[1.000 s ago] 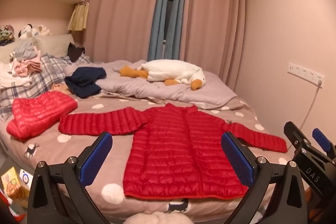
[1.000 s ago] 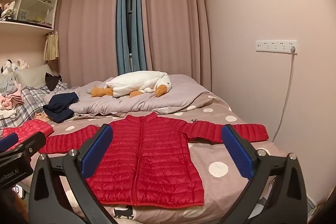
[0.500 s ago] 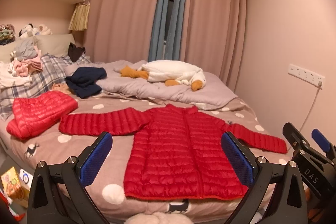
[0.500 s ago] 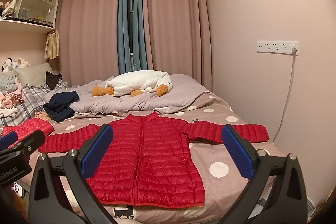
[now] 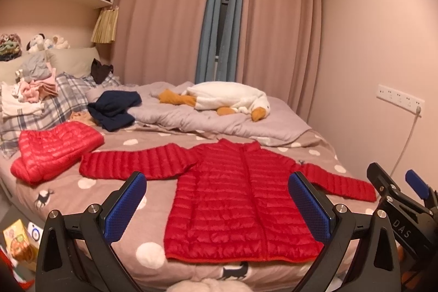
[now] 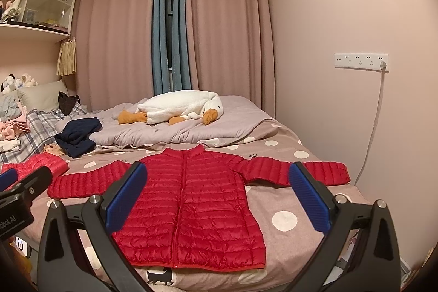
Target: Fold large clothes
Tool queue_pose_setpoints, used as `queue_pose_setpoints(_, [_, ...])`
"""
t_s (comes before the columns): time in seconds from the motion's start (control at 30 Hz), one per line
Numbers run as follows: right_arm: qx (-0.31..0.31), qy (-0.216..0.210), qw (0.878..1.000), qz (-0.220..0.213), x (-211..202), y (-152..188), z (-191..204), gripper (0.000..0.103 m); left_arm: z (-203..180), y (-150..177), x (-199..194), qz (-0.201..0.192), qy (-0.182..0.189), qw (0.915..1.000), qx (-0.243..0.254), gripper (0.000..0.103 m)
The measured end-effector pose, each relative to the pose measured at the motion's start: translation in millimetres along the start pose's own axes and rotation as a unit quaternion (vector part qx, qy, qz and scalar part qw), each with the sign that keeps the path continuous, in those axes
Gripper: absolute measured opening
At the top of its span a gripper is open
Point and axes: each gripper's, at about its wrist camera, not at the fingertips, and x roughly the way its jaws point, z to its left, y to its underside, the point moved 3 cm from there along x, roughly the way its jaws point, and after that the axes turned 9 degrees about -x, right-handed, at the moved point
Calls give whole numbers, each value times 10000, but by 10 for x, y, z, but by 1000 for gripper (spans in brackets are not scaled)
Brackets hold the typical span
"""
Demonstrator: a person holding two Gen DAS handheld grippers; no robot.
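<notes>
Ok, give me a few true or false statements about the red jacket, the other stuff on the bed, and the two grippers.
1. The red jacket lies flat with both sleeves spread out. True.
2. The left gripper is shut on a sleeve. False: it is open and holds nothing.
3. A plush goose lies on the grey duvet behind the jacket. True.
4. The right gripper grips the jacket's hem. False: it is open, clear of the jacket.
5. A second red garment lies near the left sleeve. True.
</notes>
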Motion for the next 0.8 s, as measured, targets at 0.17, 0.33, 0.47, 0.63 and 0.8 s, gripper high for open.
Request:
queue_pose_setpoints(0.17, [-21, 47, 10000, 34, -2, 18, -7, 103, 14, 8, -6, 30, 16, 10000, 4, 102])
queue_pose_setpoints(0.33, [-16, 62, 10000, 60, -2, 30, -14, 103, 31, -8, -31, 9, 26, 10000, 19, 102])
queue_pose_setpoints(0.47, [8, 30, 10000, 56, -4, 35, -12, 103, 30, -2, -38, 13, 31, 10000, 23, 102])
queue_pose_setpoints(0.63, [27, 5, 10000, 54, -16, 43, -14, 103, 18, -5, -37, -14, 42, 10000, 3, 102])
queue_pose_setpoints(0.8, [63, 13, 10000, 66, -2, 36, -35, 103, 11, -26, -54, -90, -49, 9999, 24, 102])
